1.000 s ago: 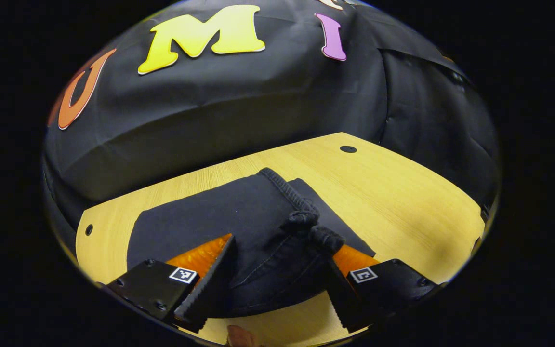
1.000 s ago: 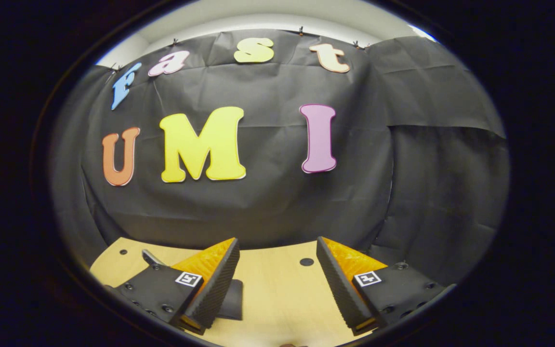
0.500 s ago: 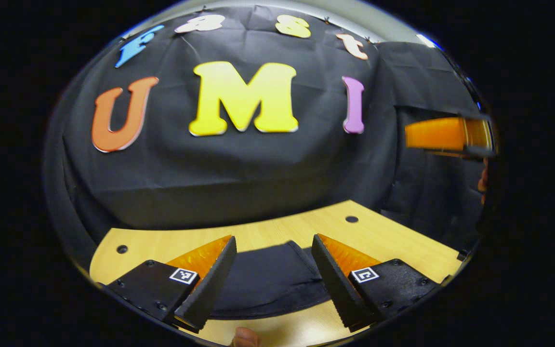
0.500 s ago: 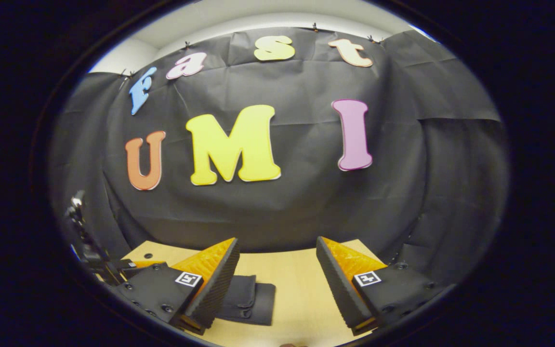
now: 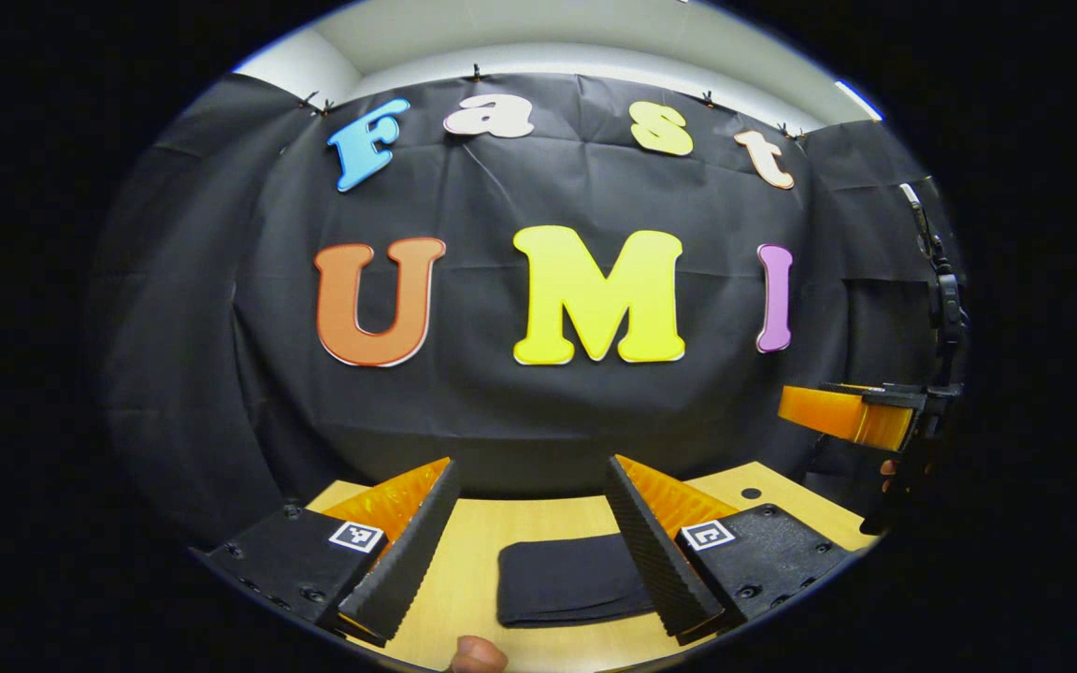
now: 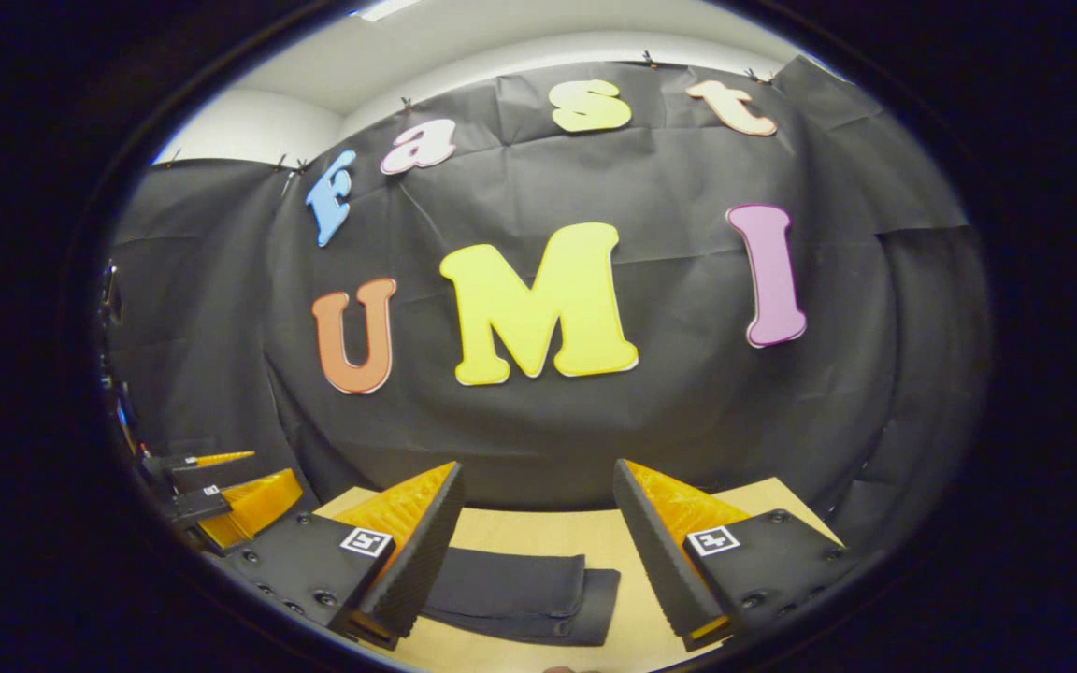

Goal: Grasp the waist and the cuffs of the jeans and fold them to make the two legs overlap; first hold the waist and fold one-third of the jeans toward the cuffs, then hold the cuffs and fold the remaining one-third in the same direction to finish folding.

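Note:
The dark jeans [image 5: 568, 579] lie folded into a compact flat stack on the wooden table [image 5: 473, 561], seen in the left gripper view between and beyond my fingers. My left gripper [image 5: 529, 551] hangs open above the table, holding nothing. In the right gripper view the folded jeans [image 6: 520, 594] show layered edges, low and left of centre. My right gripper [image 6: 538, 551] is open too, raised over the table [image 6: 548, 533] and apart from the cloth. The right gripper [image 5: 852, 416] also appears at the far right of the left gripper view, the left gripper [image 6: 221, 495] at the far left of the right gripper view.
A round hole [image 5: 751, 493] marks the table's far right corner. The black booth wall stands close behind the table. A fingertip [image 5: 475, 654] of the person's hand shows at the bottom edge of the left gripper view. A stand [image 5: 940, 290] rises at the right.
My left gripper let go of the jeans, rose and pulled back from them. The right gripper also drew back, bringing the folded jeans into fuller view.

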